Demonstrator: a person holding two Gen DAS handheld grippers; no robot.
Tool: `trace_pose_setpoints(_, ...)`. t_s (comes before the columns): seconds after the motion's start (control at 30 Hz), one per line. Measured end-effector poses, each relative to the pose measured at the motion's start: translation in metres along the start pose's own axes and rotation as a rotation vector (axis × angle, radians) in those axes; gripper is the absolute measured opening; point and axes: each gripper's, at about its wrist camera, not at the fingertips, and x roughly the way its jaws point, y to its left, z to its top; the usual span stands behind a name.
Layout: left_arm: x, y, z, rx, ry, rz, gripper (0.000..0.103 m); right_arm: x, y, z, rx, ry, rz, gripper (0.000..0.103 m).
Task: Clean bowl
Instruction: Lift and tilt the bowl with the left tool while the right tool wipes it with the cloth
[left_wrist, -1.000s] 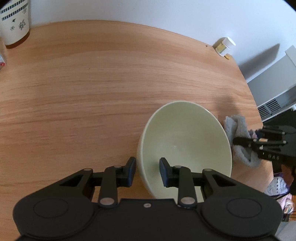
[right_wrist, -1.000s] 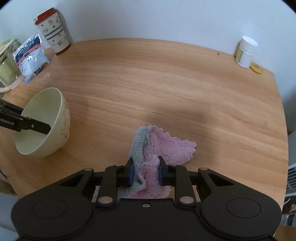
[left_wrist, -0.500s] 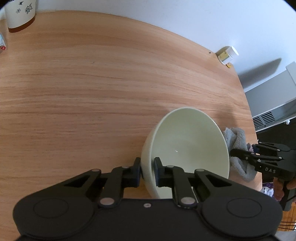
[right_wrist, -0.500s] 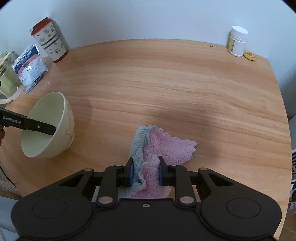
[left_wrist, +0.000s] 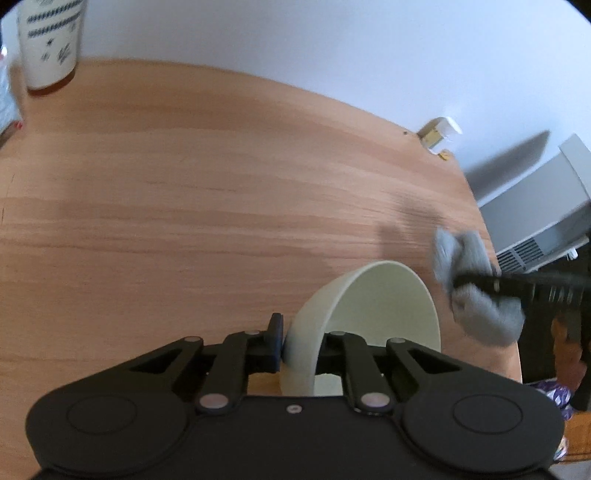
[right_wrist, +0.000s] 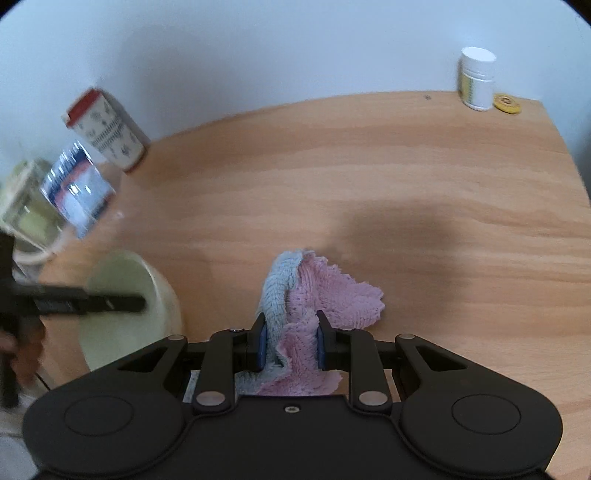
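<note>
A pale green bowl (left_wrist: 373, 306) is pinched by its near rim in my left gripper (left_wrist: 301, 338), which is shut on it and holds it tilted above the wooden table (left_wrist: 207, 206). The bowl also shows in the right wrist view (right_wrist: 122, 295) at the left, with the left gripper's fingers (right_wrist: 92, 303) across it. My right gripper (right_wrist: 290, 341) is shut on a pink and grey cloth (right_wrist: 317, 295) that hangs forward from the jaws. In the left wrist view the cloth (left_wrist: 476, 288) appears grey, just right of the bowl, off the table.
A patterned paper cup with a red lid (right_wrist: 107, 129), a blue-white packet (right_wrist: 75, 188) and a glass jar (right_wrist: 26, 206) stand at the table's back left. A white pill bottle (right_wrist: 476, 83) and a yellow cap (right_wrist: 508, 103) sit at the back right. A grey heater (left_wrist: 543, 218) is beyond the table's right edge.
The left gripper has lifted and tilted the bowl toward the right. The right gripper has raised the cloth off the table and brought it closer to the bowl.
</note>
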Motion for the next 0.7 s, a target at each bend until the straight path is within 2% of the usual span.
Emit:
trace_pose_setpoints(0.1, -0.006, -0.013, 0.001, 0.058, -0.027, 0.008, 0.012, 0.001, 0.014, 0.017, 0.005, 0.009, 0.074, 0.027)
trace_pose_setpoints(0.23, -0.015, -0.031, 0.003, 0.147, -0.058, 0.03, 0.012, 0.01, 0.041, 0.039, -0.051, 0.061, 0.15, 0.027)
trace_pose_setpoints(0.43, -0.021, -0.048, 0.002, 0.222, -0.084, 0.05, 0.013, 0.028, 0.058, 0.059, -0.061, 0.146, 0.198, 0.027)
trace_pose_setpoints(0.7, -0.023, -0.06, 0.001, 0.267, -0.131, 0.045, 0.013, 0.064, 0.072, 0.084, -0.03, 0.336, 0.229, 0.028)
